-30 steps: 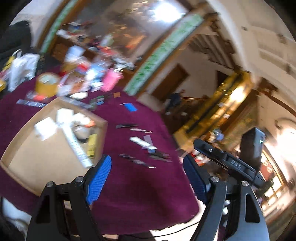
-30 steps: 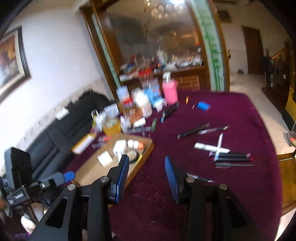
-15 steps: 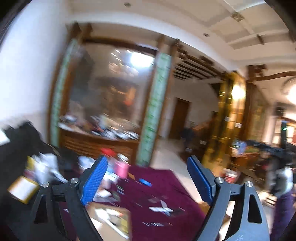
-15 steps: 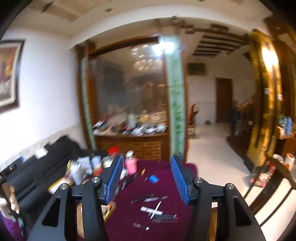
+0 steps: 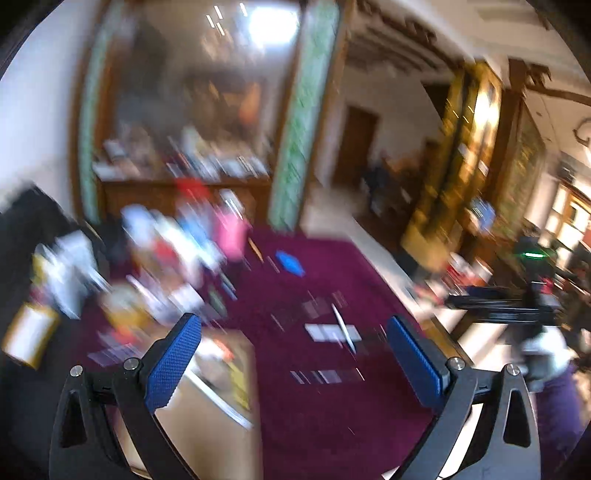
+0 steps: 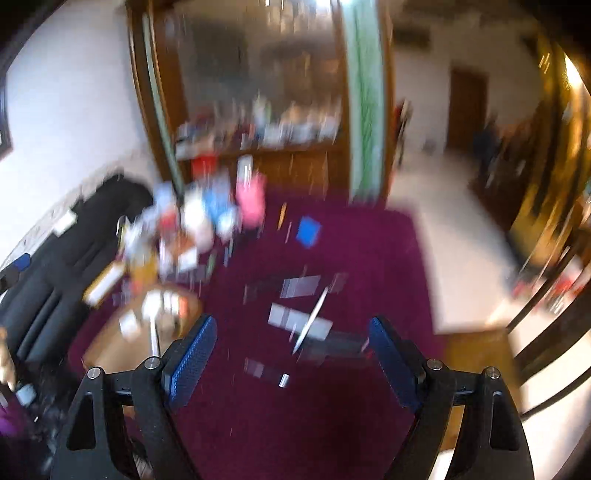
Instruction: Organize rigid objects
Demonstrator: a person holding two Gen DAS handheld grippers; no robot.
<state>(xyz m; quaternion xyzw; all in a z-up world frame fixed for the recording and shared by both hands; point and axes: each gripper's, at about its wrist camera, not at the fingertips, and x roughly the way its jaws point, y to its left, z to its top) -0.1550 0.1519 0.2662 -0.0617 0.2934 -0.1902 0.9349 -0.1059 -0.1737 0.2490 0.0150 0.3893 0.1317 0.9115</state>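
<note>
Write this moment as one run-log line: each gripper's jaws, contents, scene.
left gripper: jaws opening, empty | right gripper: jaws opening, empty | scene: blurred; maroon tablecloth, scattered flat items, wooden tray

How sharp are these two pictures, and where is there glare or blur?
Left wrist view: the table things are smeared by motion blur, only the gripper fingers stay crisp; a bright light glares at the top. Right wrist view: the same smear over the maroon tablecloth, sharp fingers, and a glowing lamp at the right edge.

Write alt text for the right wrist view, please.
The right gripper, its jaws opening and empty, hangs above a maroon table strewn with small flat items; a wooden tray lies at the left. The picture is blurred.
</note>
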